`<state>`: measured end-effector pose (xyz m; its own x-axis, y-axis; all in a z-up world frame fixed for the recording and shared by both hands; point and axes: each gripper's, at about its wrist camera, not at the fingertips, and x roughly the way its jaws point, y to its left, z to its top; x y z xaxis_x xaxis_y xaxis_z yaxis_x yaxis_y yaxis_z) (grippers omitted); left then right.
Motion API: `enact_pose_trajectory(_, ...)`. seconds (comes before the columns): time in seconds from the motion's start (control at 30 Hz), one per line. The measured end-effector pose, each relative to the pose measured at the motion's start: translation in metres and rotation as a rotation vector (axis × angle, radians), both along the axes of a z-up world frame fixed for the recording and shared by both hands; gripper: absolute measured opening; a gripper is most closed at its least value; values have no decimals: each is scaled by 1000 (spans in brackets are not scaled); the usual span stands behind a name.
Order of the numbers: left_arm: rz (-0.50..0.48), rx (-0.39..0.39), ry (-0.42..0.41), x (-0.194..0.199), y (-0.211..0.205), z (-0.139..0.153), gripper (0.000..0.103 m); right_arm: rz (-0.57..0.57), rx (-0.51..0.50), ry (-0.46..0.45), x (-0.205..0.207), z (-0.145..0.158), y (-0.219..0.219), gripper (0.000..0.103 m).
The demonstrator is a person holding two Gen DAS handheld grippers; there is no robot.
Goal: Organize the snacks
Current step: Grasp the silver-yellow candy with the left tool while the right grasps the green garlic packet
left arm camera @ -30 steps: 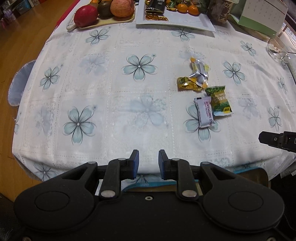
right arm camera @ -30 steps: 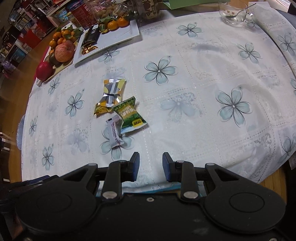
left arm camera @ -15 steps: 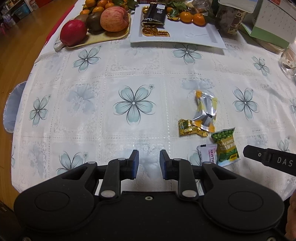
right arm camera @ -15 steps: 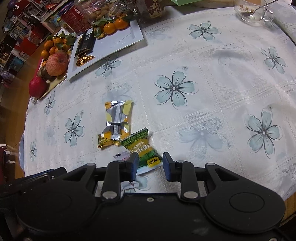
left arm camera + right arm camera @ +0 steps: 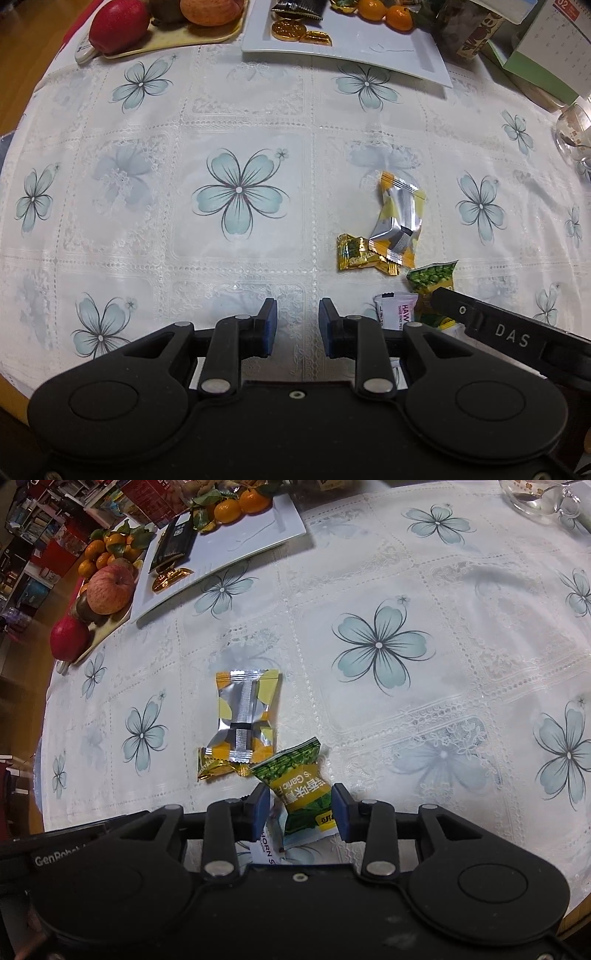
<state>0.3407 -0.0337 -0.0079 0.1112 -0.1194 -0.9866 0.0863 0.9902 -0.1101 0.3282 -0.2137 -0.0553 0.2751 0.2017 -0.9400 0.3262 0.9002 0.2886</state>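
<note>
Several loose snacks lie on the flowered tablecloth. A green garlic pea packet (image 5: 301, 784) lies between the open jaws of my right gripper (image 5: 300, 809), which do not press on it. A white hawthorn bar (image 5: 266, 843) lies partly under it. A silver-yellow packet (image 5: 244, 716) and a gold candy (image 5: 214, 767) lie just beyond. In the left wrist view the same silver-yellow packet (image 5: 399, 221), gold candy (image 5: 356, 254), green packet (image 5: 432, 280) and white bar (image 5: 397, 314) sit to the right of my left gripper (image 5: 297, 325), which is open and empty over the cloth.
A white plate (image 5: 406, 51) at the back holds gold coins, a dark bar and tangerines. A tray (image 5: 177, 40) with apples and other fruit stands at the back left. A glass cup (image 5: 574, 129) and a calendar (image 5: 546, 48) stand at the right.
Both grippers have moved forward over the table. My right gripper has closed in on the green packet, which now lies between its jaws, and those jaws have opened wider.
</note>
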Motion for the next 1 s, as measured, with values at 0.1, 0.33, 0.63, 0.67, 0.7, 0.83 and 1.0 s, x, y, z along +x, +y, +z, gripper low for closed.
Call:
enact_pose_trajectory(0.1, 8, -8, 24, 4, 3, -6, 35, 14, -36, 1, 3, -4, 4, 40)
enact_pose_trajectory(0.33, 53, -23, 45, 11, 9, -12, 35, 54, -80, -15, 6, -10, 14, 48)
enact_pose_trajectory(0.63, 66, -28, 5, 17, 3, -9, 35, 68, -68, 19, 7, -18, 17, 40)
enact_pose_trajectory(0.67, 63, -28, -5, 17, 1, -9, 35, 77, -64, 26, 7, -17, 16, 35)
enact_pose_trajectory(0.7, 60, -29, -13, 17, 0, -9, 35, 81, -57, 33, 7, -17, 15, 32)
enact_pose_trajectory(0.83, 54, -42, -29, 18, -4, -10, 35, 54, -11, 57, 4, -13, 4, 30)
enact_pose_trajectory(1.0, 57, -50, -50, 19, -11, -14, 35, -16, -16, 42, -1, 0, -13, 29)
